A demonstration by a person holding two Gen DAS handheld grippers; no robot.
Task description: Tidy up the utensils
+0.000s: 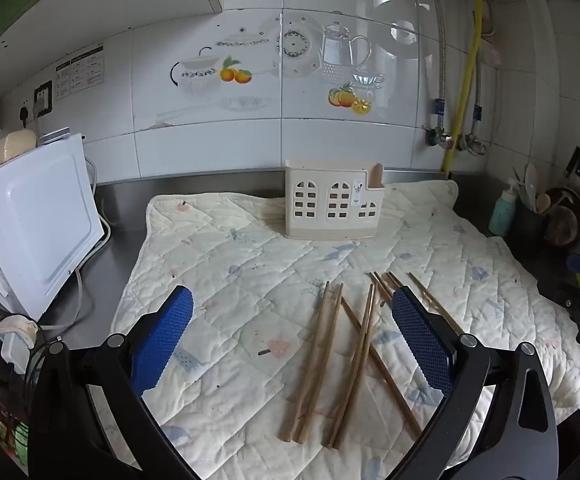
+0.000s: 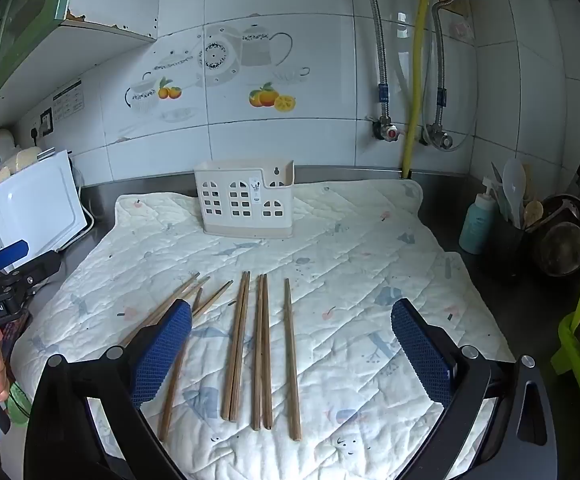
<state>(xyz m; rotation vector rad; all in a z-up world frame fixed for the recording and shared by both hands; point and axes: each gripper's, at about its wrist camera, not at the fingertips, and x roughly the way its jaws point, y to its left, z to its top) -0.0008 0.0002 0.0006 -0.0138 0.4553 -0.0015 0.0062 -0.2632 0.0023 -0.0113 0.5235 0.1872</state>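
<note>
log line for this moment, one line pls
phase: pre-grasp | left tongs: open, empty | right tongs: open, empty | chopsticks: loose on quilted mat | holder: upright at mat's back

Looking forward and down along each pair of tongs from above the worktop's (image 1: 122,200) near edge; sharing chopsticks (image 2: 264,352), holder (image 1: 334,204) and tiled wall.
</note>
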